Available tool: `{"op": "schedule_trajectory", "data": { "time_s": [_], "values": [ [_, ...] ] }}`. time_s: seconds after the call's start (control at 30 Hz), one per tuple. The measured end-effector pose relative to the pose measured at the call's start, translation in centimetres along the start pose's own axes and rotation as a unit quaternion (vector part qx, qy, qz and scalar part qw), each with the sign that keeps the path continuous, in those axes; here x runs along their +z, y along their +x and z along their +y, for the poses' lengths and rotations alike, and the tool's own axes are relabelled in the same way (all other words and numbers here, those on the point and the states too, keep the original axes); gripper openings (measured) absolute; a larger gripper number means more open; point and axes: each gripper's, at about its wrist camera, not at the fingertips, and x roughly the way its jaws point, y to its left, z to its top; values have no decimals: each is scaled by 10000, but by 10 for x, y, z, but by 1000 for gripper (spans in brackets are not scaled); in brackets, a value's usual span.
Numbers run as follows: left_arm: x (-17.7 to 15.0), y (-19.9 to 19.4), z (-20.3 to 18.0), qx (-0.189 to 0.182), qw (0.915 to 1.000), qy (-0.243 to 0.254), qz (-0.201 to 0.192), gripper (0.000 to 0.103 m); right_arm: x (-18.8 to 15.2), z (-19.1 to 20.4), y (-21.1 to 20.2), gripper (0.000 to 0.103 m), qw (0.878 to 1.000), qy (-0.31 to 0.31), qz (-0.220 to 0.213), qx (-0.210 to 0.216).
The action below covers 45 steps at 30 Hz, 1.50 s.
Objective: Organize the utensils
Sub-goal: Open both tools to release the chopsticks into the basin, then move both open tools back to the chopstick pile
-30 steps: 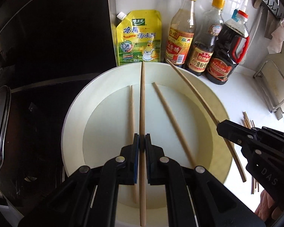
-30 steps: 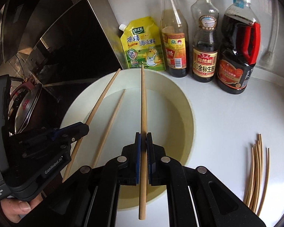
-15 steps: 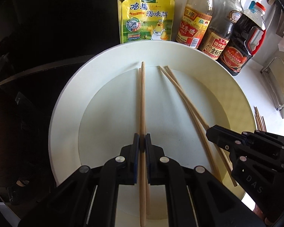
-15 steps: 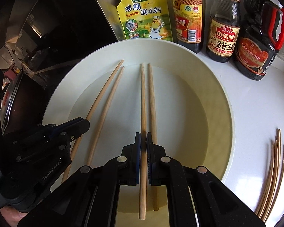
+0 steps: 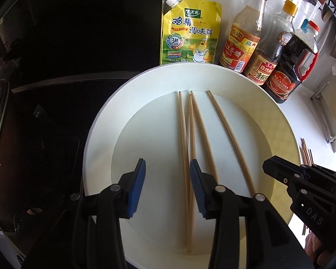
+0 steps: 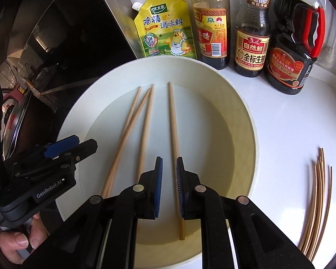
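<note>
your left gripper (image 5: 167,187) hangs low over the near part of the white plate (image 5: 100,134), its blue-padded fingers (image 5: 136,188) spread wide and holding nothing. your right gripper (image 6: 169,186) sits over the same plate with its fingers (image 6: 158,186) parted by a narrower gap, also holding nothing; one chopstick (image 6: 174,148) runs under that gap, free of the pads. in the right wrist view the side of your left gripper reads "genrobot.ai"; in the left wrist view your right gripper's body reads "das".

four chopsticks (image 5: 183,134) lie inside the plate, tips pointing toward the far edge of the surface; the left two cross near their far tips, the others lie apart. a loose bundle of chopsticks (image 6: 318,206) lies on the white surface (image 6: 291,123) right of the plate, toward its near edge.

along the far edge stand a yellow seasoning pouch (image 6: 165,27) with a chef chicken, printed "太太乐" and "鸡精调味料", then a vinegar bottle (image 6: 211,24) whose label shows "香醋", a soy bottle (image 6: 252,35) reading "自然鲜" and "金标生抽", and a dark jug (image 6: 295,42) with a red handle, its label too small to read.
</note>
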Motion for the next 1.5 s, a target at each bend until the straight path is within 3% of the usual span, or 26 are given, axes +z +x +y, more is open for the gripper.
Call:
{"op": "schedule_trajectory", "data": {
  "time_s": [0.37,0.67,0.9,1.17,1.5],
  "values": [
    [-15,-32,-7,-2,9995,101,-288,45,-21,1,-31,18,9998,10,-222,7],
    [-33,-54,-23,-52,9991,167,-393,56,-45,-7,-61,25,9990,98,-427,-20],
    [-49,-60,-45,-138,9989,307,-325,59,-64,-21,-83,36,9982,221,-539,-117],
    [-62,-67,-86,-372,9970,591,-334,63,-92,-57,-105,43,9967,499,-576,-265],
    [-74,-68,-160,-806,9926,864,-296,69,-130,-137,-138,50,9905,971,-606,-760]
  ]
}}
